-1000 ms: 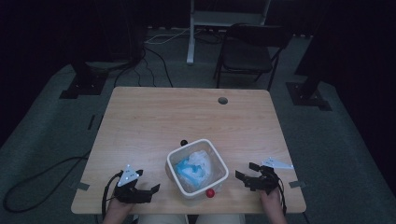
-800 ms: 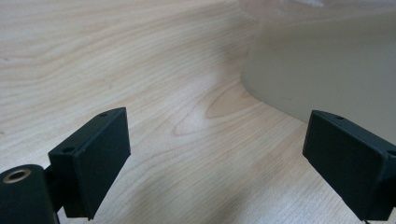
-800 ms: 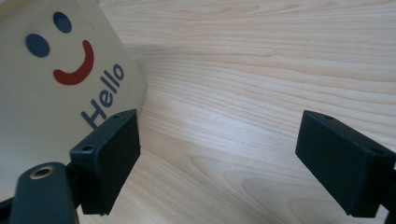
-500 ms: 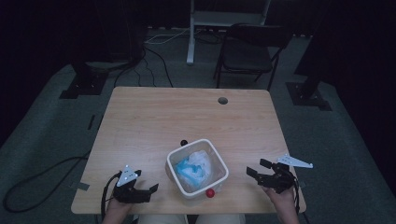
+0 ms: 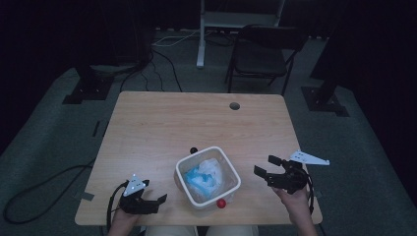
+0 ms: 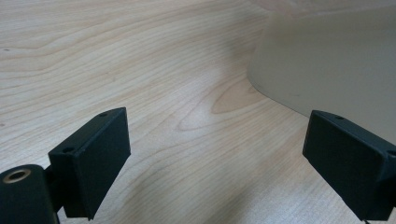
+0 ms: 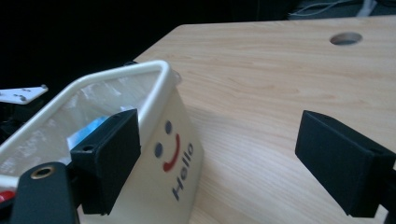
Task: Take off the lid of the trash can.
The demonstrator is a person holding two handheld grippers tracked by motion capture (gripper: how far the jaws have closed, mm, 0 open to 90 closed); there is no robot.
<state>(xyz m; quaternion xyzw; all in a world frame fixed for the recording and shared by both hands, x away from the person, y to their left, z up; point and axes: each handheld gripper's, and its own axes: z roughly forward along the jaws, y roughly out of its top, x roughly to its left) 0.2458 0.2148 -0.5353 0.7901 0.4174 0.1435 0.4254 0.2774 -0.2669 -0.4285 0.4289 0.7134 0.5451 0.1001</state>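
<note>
Spreading wide and holding nothing, the right gripper [image 5: 269, 169] sits at the lower right of the high view, its jaws aimed left toward the white bin [image 5: 231, 169] at lower centre, probably lining up on its near wall. In the right gripper view the bin [image 7: 154, 140] rises at the left of the frame, a smiley face and the word "Hello" printed on its side, with a clear liner and something blue inside. At the lower left of the high view the left gripper [image 5: 158, 201] also stands open and empty, low over the table [image 5: 162, 128], pointing at the bin from the other side. A small red object [image 5: 222, 202] lies just beside the bin's lower edge, and a dark one [image 5: 193, 150] at its upper edge.
</note>
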